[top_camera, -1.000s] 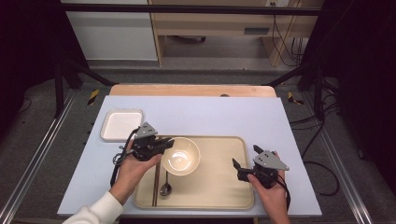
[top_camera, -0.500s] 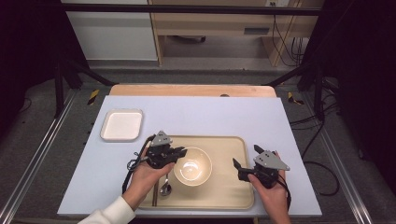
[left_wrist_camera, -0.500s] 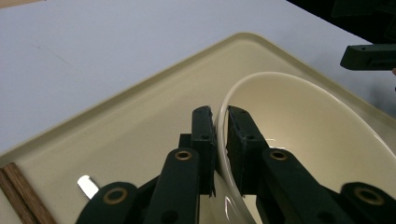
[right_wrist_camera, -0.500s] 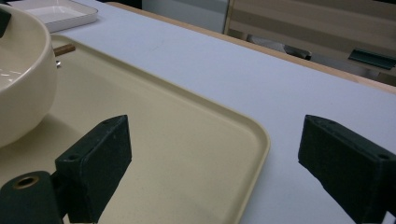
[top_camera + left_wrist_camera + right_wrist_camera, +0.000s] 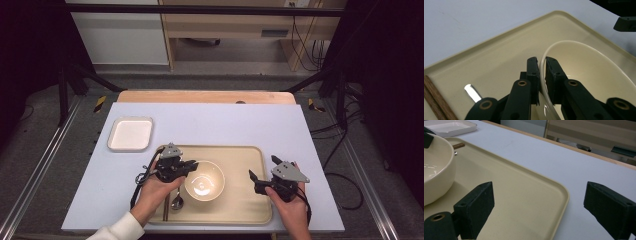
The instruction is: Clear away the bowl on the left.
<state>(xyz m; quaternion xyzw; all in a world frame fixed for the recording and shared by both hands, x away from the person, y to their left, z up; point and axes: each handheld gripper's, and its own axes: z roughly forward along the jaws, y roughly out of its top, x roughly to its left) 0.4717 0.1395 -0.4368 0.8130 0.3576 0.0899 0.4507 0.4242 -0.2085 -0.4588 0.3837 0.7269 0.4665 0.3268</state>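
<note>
A cream bowl (image 5: 204, 181) sits over the middle of the beige tray (image 5: 240, 150). My left gripper (image 5: 192, 165) is shut on the bowl's left rim; in the left gripper view the two pads pinch the thin rim (image 5: 542, 61), one inside the bowl (image 5: 594, 75) and one outside. My right gripper (image 5: 262, 167) stands open over the tray's right edge, with nothing between its jaws (image 5: 539, 202). The bowl (image 5: 436, 177) shows at the far left of the right gripper view.
A spoon (image 5: 176, 202) and wooden chopsticks (image 5: 165, 210) lie on the tray's left part, just under my left hand. A white square dish (image 5: 130, 134) stands on the blue table top, left of the tray. A wooden strip (image 5: 205, 96) runs along the far table edge.
My left gripper has carried the bowl to the right and nearer to the person, from the tray's left part to its middle. The right gripper has stayed where it was.
</note>
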